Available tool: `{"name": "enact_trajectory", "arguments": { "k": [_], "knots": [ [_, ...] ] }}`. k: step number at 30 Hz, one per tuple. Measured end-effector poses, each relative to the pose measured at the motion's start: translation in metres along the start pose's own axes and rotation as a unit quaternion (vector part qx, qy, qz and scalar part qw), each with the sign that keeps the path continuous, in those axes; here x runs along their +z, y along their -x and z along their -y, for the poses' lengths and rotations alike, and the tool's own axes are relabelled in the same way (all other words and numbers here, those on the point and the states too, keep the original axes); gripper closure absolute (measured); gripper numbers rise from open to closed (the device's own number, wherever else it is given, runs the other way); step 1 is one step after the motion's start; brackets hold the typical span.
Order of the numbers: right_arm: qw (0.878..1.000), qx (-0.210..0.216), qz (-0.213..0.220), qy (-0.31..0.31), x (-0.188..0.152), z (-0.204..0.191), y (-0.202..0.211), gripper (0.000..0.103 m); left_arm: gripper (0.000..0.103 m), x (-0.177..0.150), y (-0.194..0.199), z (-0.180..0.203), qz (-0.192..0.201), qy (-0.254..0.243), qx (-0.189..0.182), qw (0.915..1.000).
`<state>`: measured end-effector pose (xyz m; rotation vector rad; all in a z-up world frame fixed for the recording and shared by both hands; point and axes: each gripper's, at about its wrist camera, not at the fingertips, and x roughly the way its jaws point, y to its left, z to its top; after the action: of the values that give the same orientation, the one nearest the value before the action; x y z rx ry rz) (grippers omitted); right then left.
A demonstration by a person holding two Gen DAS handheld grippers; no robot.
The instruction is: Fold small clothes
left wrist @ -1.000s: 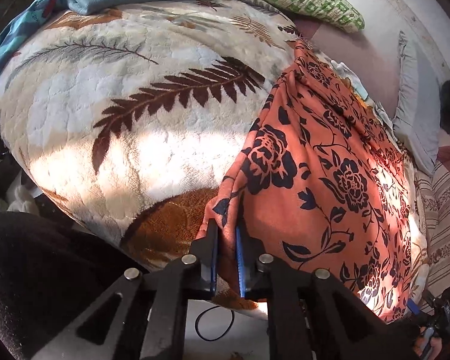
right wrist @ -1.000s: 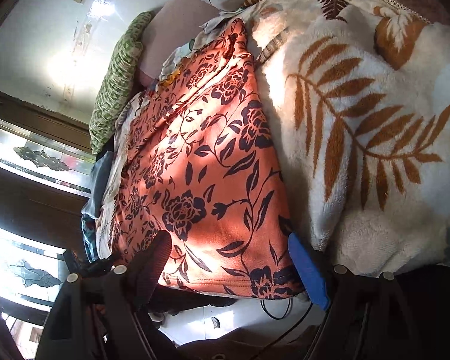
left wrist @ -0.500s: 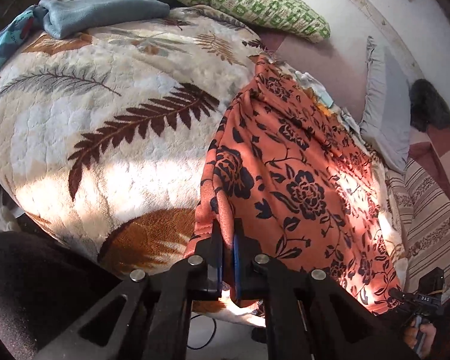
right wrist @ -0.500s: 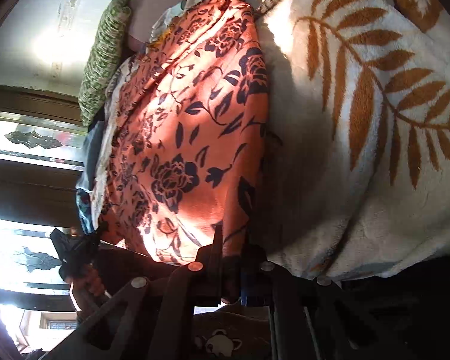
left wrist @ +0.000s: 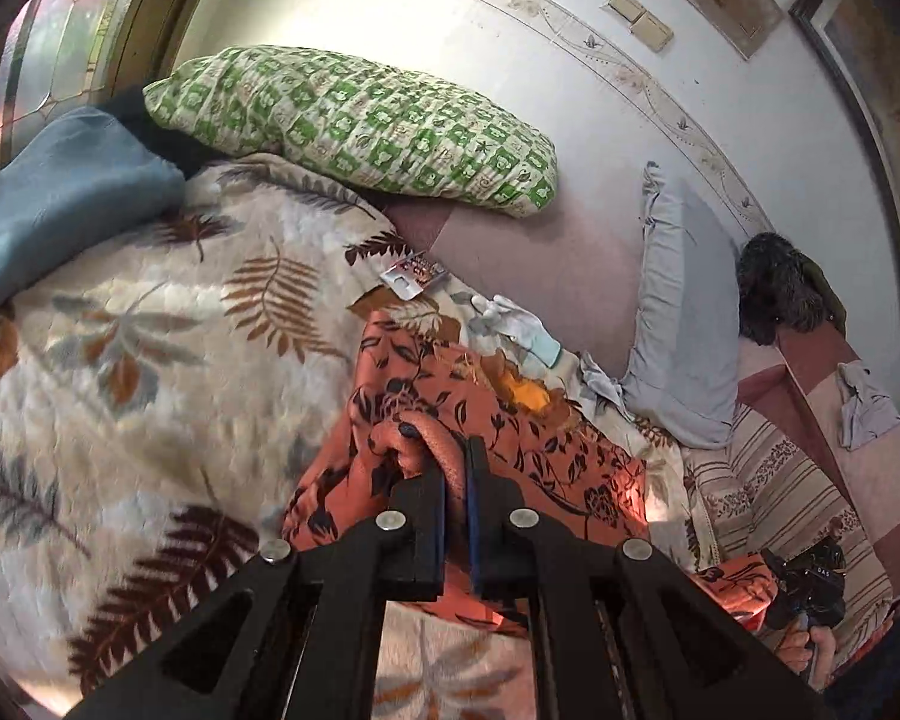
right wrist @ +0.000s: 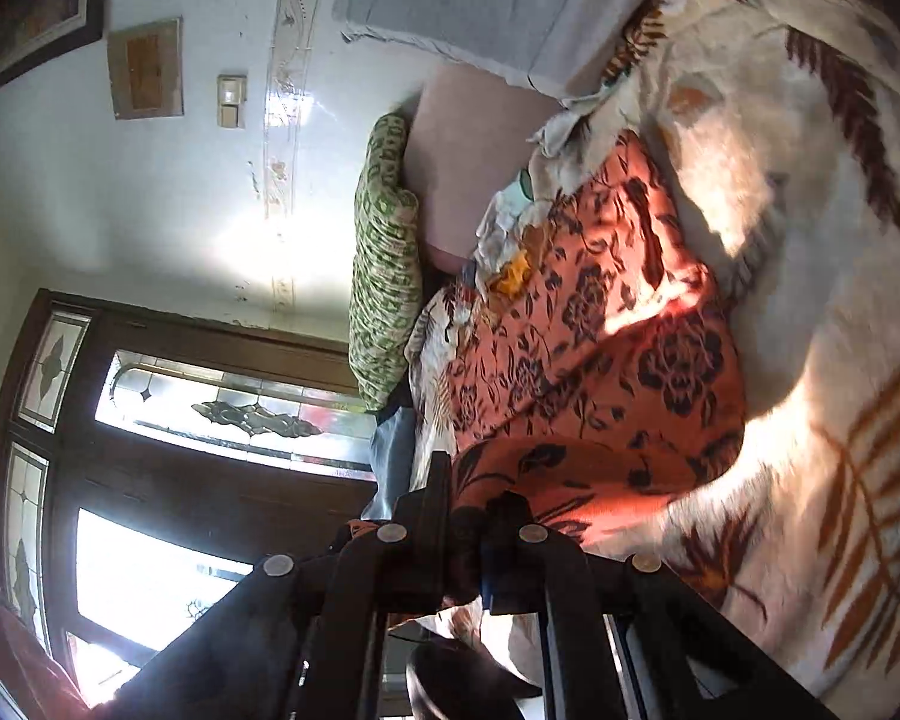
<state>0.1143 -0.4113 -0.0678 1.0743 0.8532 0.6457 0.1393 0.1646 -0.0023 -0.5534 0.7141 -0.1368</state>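
Note:
An orange garment with dark flower print lies on the leaf-patterned blanket; it also shows in the right wrist view. My left gripper is shut on one near edge of the garment, lifted and carried over the rest of the cloth. My right gripper is shut on the other near edge, also raised, so the cloth curls back over itself. The right gripper also shows in the left wrist view at the lower right.
A green checked pillow and a grey pillow lean at the headboard. A blue cloth lies at the far left. Small pale clothes and a packet lie beyond the garment. A window stands left.
Both grippers have lifted the near edge of the orange garment and carried it forward toward the headboard, folding it over itself. The right gripper closed on the cloth a second ago.

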Motion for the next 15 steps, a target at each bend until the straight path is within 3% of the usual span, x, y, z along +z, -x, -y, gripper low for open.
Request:
{"name": "enact_trajectory", "arguments": {
  "k": [4,7,8,9,10,11,12,13,15],
  "knots": [
    [1.000,-0.018,0.010,-0.001,0.089,-0.004,-0.048,0.095,0.097,0.056,-0.091,-0.003,-0.016,0.006,0.027,0.9995],
    [0.998,-0.057,0.018,-0.028,0.150,0.020,-0.092,0.092,0.093,0.074,-0.178,-0.021,-0.056,0.030,0.059,0.9962],
    [0.996,-0.072,0.017,-0.043,0.167,0.035,-0.109,0.091,0.087,0.074,-0.209,-0.028,-0.081,0.031,0.080,0.9930],
    [0.994,-0.094,0.008,-0.055,0.182,0.052,-0.127,0.089,0.066,0.074,-0.239,-0.036,-0.105,0.025,0.113,0.9877],
    [0.990,-0.120,0.002,-0.070,0.192,0.071,-0.142,0.075,0.054,0.072,-0.260,-0.043,-0.118,0.018,0.138,0.9833],
    [0.984,-0.155,0.007,-0.087,0.198,0.089,-0.151,0.038,0.050,0.071,-0.270,-0.049,-0.116,0.022,0.156,0.9806],
    [0.979,-0.176,0.010,-0.098,0.199,0.102,-0.157,0.034,0.039,0.072,-0.275,-0.054,-0.115,0.034,0.163,0.9792],
    [0.984,-0.149,0.020,-0.097,0.200,0.106,-0.159,0.033,0.033,0.074,-0.273,-0.058,-0.115,0.044,0.160,0.9794],
    [0.985,-0.147,0.045,-0.075,0.200,0.098,-0.148,0.028,0.031,0.080,-0.256,-0.060,-0.084,0.048,0.153,0.9835]
  ]
}}
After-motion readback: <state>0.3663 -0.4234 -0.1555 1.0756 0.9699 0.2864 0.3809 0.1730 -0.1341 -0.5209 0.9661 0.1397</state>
